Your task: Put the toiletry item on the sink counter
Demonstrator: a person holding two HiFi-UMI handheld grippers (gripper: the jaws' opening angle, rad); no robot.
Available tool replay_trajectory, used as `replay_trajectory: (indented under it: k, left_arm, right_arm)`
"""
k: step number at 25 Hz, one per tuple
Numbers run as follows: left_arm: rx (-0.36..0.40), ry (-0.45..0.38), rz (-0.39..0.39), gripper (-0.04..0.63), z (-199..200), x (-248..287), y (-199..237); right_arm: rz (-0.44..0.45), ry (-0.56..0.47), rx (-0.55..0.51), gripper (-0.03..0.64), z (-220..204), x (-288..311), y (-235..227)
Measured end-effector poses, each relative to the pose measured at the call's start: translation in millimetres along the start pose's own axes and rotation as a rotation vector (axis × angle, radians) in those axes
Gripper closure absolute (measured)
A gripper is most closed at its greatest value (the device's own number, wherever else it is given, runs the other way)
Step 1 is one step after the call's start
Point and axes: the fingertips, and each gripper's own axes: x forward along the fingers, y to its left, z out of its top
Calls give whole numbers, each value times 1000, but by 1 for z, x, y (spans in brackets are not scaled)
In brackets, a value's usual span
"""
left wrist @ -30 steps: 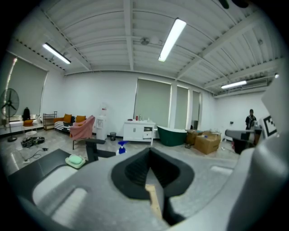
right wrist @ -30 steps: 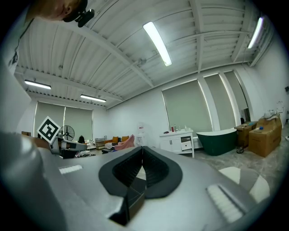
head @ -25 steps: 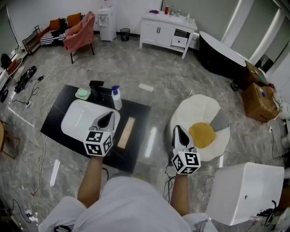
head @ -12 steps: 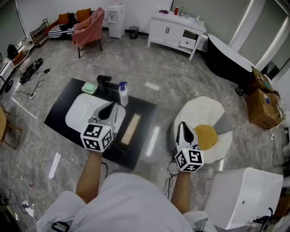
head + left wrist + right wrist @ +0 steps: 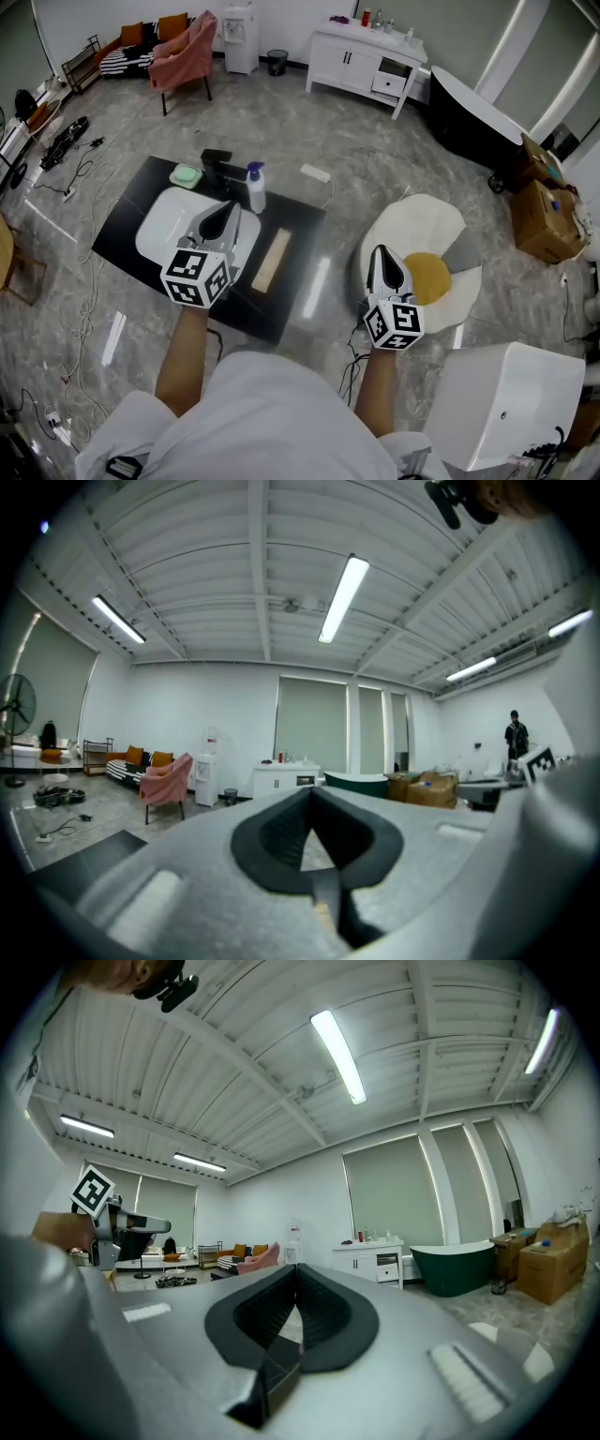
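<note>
A white pump bottle with a blue top (image 5: 255, 190) stands upright on the black sink counter (image 5: 127, 217), right of the black faucet (image 5: 217, 169). A green soap (image 5: 185, 175) lies at the counter's back left. My left gripper (image 5: 228, 209) hovers over the white basin (image 5: 161, 228), shut and empty, short of the bottle. My right gripper (image 5: 380, 252) is shut and empty over the egg-shaped rug (image 5: 424, 239). In the left gripper view the left gripper (image 5: 312, 794) shows its jaws meeting; in the right gripper view the right gripper (image 5: 295, 1271) does too.
A pale wooden strip (image 5: 272, 261) lies on the counter's right side. A white box (image 5: 506, 398) stands at the lower right. At the back are a white cabinet (image 5: 361, 58), a dark bathtub (image 5: 469, 114), cardboard boxes (image 5: 542, 211) and a pink chair (image 5: 184, 56).
The head view has shifted a little, so the counter sits slightly further right. Both grippers stay shut and keep nearly the same places.
</note>
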Motion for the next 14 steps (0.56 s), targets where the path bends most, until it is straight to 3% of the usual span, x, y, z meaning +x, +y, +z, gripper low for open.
replay_trajectory:
  k: [14]
  left_arm:
    - [-26, -18, 1, 597, 5, -7, 5]
  right_arm:
    - [23, -11, -32, 614, 13, 5, 11]
